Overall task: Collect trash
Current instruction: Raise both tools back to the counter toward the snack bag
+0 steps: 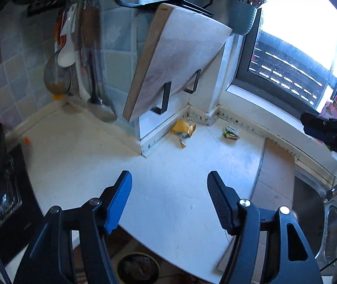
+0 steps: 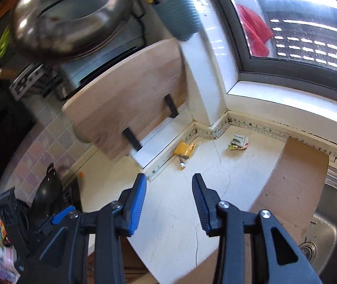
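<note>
A crumpled yellow wrapper [image 1: 183, 130] lies on the white countertop [image 1: 168, 184] just below the leaning wooden cutting board [image 1: 175, 59]; a small creased packet [image 1: 231, 133] lies near it. Left gripper [image 1: 169, 187] and right gripper [image 2: 169, 189] hang with ribbed jaws apart, empty.

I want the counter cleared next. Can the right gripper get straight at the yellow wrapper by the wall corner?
Probably yes. The right gripper is open and empty, and bare countertop lies between it and the yellow wrapper. The cutting board hangs above and left, so approach low.
</note>
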`<state>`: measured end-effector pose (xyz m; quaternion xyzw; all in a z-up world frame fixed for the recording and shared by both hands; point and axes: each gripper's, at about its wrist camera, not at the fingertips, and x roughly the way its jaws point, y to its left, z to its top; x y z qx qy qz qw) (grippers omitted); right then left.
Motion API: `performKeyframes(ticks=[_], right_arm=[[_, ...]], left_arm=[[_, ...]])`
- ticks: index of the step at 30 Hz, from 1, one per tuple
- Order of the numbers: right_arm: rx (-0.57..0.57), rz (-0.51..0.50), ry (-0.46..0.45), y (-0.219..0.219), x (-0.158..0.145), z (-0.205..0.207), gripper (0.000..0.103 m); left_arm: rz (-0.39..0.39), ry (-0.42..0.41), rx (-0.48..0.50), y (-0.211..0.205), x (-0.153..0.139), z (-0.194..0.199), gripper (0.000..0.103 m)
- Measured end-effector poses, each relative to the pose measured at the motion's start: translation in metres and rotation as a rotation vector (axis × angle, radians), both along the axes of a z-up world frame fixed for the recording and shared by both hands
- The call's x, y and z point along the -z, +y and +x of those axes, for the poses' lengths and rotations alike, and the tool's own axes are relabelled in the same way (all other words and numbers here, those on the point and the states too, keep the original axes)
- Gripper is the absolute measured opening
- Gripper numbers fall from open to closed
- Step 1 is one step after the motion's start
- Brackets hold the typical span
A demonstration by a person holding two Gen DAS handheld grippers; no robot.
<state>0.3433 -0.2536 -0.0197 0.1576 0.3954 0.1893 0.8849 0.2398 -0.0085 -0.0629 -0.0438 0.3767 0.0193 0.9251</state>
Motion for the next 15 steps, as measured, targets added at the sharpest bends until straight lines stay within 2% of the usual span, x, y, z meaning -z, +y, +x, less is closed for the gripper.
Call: performKeyframes(ticks=[3,6,15], right_arm=[[0.032,0.035,0.033,-0.014,0.009,0.033,0.041],[0.086,0.048,0.065,-0.025,0.022,0.068,0.051],[0.199,0.049,0.224,-0.048,0.105,0.155,0.052]], left_arm=[[0.032,0.011,0.001,-0.006,0.006,0.027,0.065],[0.049,0.038,0.001,-0.011,0.018,0.056,0.066],[0.102,0.110,0.031,-0.045,0.074,0.135,0.068]])
